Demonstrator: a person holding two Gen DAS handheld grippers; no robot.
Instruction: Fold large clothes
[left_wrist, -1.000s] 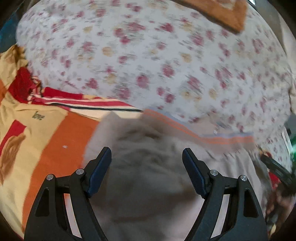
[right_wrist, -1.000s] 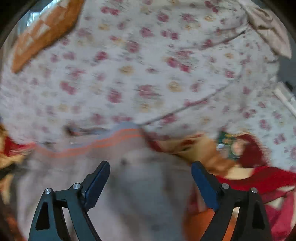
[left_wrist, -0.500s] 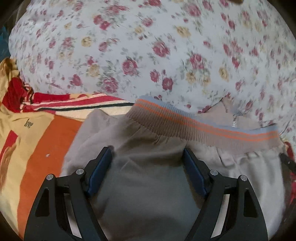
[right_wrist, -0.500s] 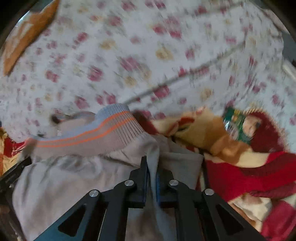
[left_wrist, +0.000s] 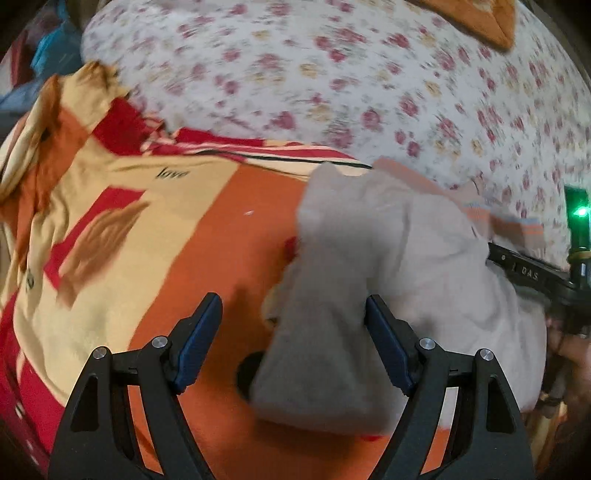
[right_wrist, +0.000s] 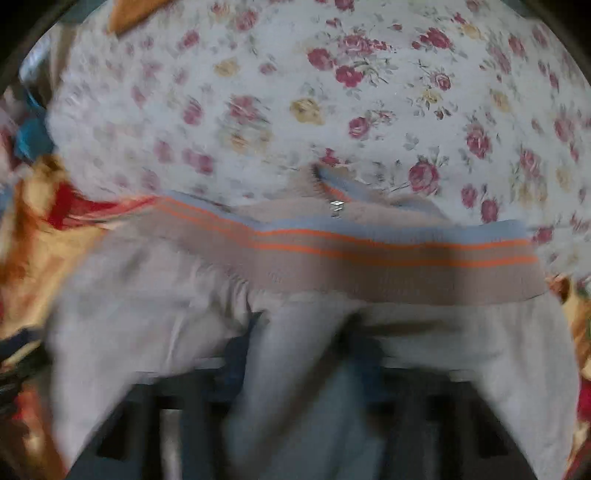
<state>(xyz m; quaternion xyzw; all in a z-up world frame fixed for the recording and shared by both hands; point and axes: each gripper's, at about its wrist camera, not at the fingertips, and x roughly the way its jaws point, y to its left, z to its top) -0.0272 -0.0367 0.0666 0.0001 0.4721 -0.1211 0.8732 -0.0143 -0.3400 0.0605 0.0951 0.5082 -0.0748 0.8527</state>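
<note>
A beige-grey garment (left_wrist: 388, 266) with a ribbed hem band (right_wrist: 369, 254) striped orange and blue lies bunched on an orange, yellow and red blanket (left_wrist: 166, 229). My left gripper (left_wrist: 293, 332) is open; a hanging fold of the garment sits between its jaws, against the right one. My right gripper (right_wrist: 295, 354) is blurred and half covered by the cloth; a fold runs between its fingers, so it looks shut on the garment. It also shows at the right edge of the left wrist view (left_wrist: 532, 275).
A floral white bedsheet (left_wrist: 332, 74) covers the bed beyond the garment. An orange cloth (left_wrist: 476, 14) lies at the far end. Blue fabric (left_wrist: 55, 51) is at the far left. A zipper pull (right_wrist: 337, 207) glints above the hem band.
The right gripper went from open to shut on the garment and lifted it. The left gripper has shifted left and back; the garment now hangs bunched rather than spread flat.
</note>
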